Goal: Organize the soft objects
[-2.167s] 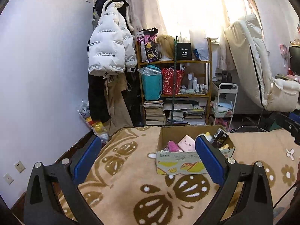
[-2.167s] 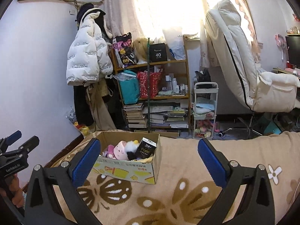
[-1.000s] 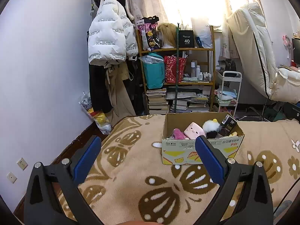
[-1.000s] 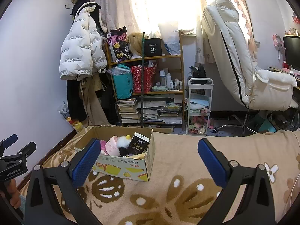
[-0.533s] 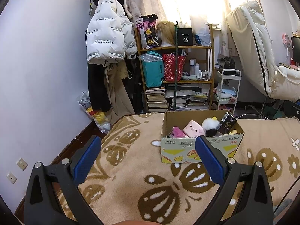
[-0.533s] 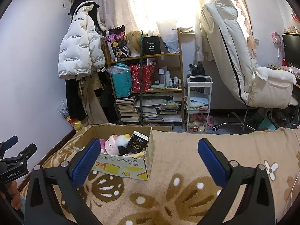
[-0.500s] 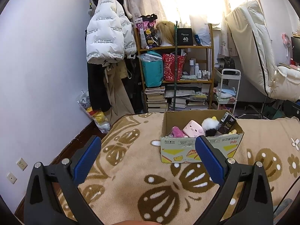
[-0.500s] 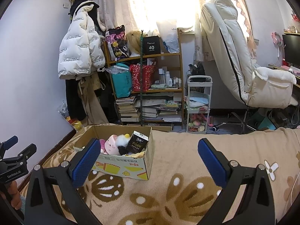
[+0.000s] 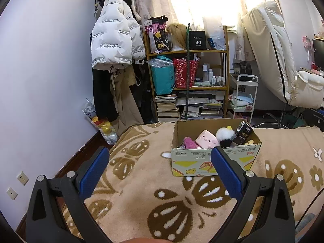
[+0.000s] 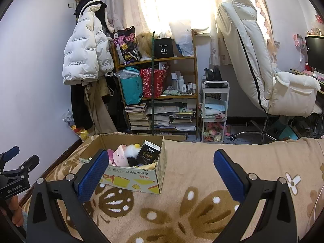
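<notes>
Beyond both grippers' wide, empty fingers (image 9: 95, 168), the cardboard box (image 9: 214, 162) of plush toys (image 10: 121, 158) sits.

Legible markings are as follows. The black box (image 10: 163, 45) on the top shelf carries the number "40" in white, with a smaller line above and below too small to read. The black pack (image 10: 149, 150) inside the carton (image 10: 131, 180) reads "Face"; the characters above it are not legible. The white jacket (image 10: 86, 54) bears repeated lines reading "The only leading fashion art". The left gripper (image 10: 14, 174), seen from the right wrist view, is marked "GenRobot.AI". Red print on the carton's front (image 9: 214, 158) cannot be read.
</notes>
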The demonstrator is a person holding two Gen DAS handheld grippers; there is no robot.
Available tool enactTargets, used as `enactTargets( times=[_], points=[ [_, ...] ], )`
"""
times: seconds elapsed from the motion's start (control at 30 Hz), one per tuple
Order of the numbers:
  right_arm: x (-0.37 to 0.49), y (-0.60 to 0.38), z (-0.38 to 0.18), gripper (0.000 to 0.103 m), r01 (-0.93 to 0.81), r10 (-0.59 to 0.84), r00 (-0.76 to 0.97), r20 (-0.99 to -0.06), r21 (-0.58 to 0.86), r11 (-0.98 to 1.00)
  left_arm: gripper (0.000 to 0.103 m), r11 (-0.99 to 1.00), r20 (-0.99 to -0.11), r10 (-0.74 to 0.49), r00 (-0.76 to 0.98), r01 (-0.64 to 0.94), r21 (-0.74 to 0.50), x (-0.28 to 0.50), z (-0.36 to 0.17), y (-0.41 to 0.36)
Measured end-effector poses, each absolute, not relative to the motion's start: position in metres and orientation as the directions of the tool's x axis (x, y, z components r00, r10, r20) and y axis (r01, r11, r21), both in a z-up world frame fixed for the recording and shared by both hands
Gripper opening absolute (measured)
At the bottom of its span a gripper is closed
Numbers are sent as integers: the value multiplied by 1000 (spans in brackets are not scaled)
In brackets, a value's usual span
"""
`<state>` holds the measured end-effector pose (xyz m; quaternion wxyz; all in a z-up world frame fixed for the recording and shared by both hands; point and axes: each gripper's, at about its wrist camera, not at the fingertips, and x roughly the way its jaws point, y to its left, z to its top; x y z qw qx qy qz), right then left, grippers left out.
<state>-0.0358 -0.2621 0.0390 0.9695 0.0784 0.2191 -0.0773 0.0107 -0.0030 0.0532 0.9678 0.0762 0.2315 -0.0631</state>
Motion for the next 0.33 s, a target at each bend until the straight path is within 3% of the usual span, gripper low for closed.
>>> enactTargets(
  times=[0.33],
  points=[
    [-36,-263,38,103,183,-115,892,-438,118,976,99,981,-453,-87,887,155,116,9,53,-2]
  ],
)
